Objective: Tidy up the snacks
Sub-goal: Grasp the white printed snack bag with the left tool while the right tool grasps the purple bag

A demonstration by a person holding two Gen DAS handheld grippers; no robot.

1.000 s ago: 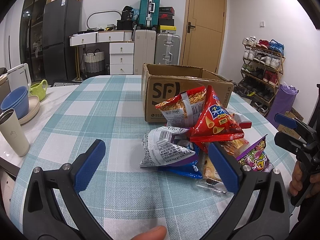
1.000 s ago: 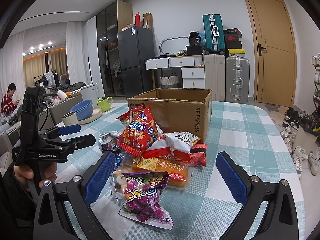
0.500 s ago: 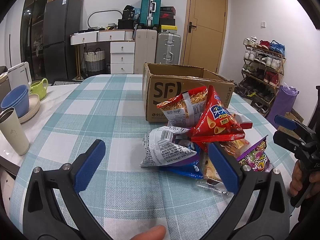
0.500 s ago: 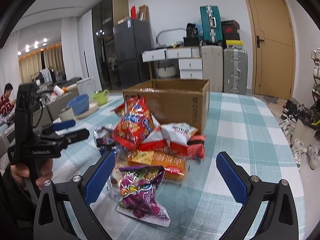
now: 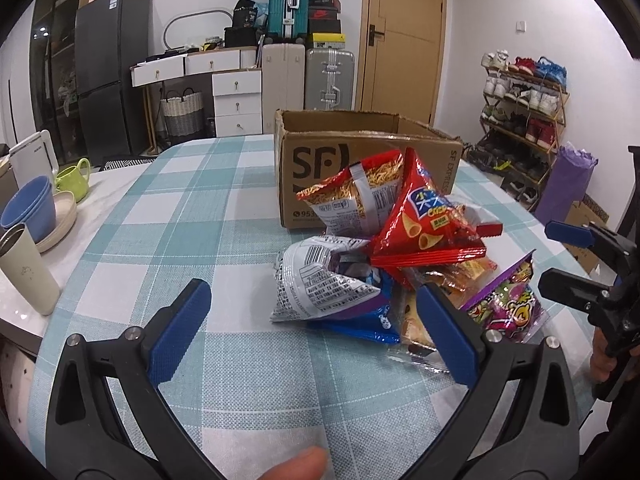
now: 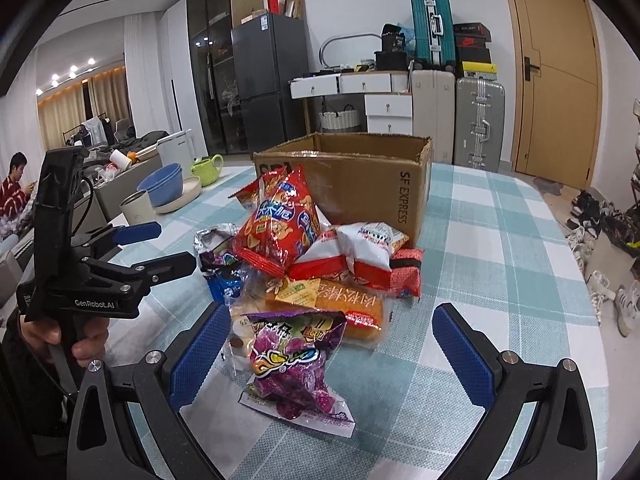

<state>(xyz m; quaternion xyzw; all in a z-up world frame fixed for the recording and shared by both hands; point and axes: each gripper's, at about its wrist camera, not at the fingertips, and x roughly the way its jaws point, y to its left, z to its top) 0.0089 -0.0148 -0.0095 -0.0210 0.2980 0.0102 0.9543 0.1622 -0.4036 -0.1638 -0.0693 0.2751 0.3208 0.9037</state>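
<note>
A pile of snack bags lies on the checked tablecloth in front of an open cardboard box (image 5: 360, 148) (image 6: 360, 176). On top is a red chip bag (image 5: 424, 224) (image 6: 276, 224); a silver bag (image 5: 320, 284) lies at the left, a purple candy bag (image 6: 292, 356) (image 5: 508, 300) nearest the right gripper, an orange packet (image 6: 340, 300) in the middle. My left gripper (image 5: 316, 332) is open and empty, just short of the silver bag. My right gripper (image 6: 328, 356) is open, its jaws either side of the purple bag, not closed on it.
Blue bowls (image 5: 28, 212), a green cup (image 5: 72, 180) and a beige tumbler (image 5: 28, 268) stand at the table's left edge. Suitcases, drawers, a fridge and a door are behind the table. A shoe rack (image 5: 520, 120) stands to the right.
The right gripper has moved closer to the pile, toward the purple bag. The left gripper has barely moved. Both stay open.
</note>
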